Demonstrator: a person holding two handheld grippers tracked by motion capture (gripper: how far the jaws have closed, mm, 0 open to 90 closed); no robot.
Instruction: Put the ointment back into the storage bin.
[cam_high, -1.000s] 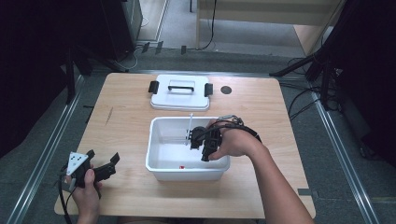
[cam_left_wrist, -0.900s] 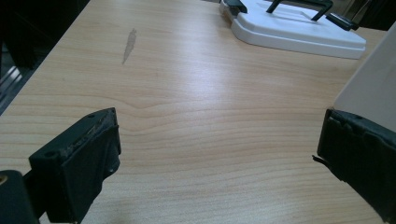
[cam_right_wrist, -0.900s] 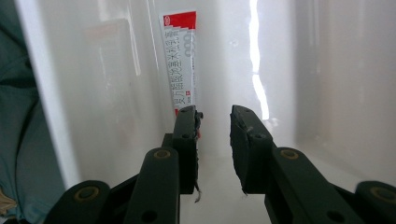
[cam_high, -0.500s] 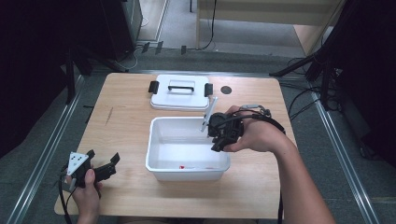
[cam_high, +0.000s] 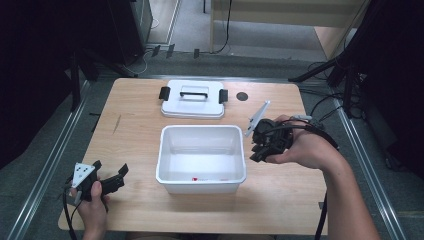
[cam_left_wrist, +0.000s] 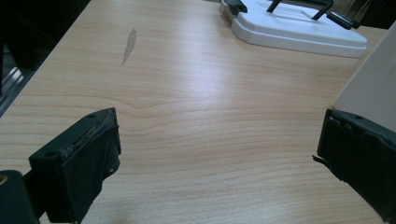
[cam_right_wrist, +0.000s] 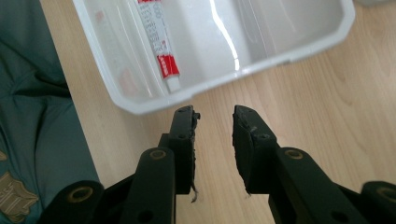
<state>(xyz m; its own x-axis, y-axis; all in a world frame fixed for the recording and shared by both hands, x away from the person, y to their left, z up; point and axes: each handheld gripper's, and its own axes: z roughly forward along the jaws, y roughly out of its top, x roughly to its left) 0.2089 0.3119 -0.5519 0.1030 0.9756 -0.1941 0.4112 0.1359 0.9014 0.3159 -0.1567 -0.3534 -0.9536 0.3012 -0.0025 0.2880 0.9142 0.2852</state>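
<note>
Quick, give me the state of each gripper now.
Left gripper: open, holding nothing, over bare table.
Right gripper: narrow gap between jaws, holding nothing, beside the white bin.

Glossy white plastic bin (cam_high: 201, 172) and lid (cam_high: 192, 105) on pale, smooth wood-grain table (cam_high: 135, 145); matt black gripper pads (cam_right_wrist: 247, 135), frayed at edges.

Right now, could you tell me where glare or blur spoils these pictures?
In the right gripper view, bright streaks of glare cross the white bin's floor beside the sharp toothpaste tube. In the left gripper view, the jaws are soft and sheen washes the table. The high view's surroundings are dark.
</note>
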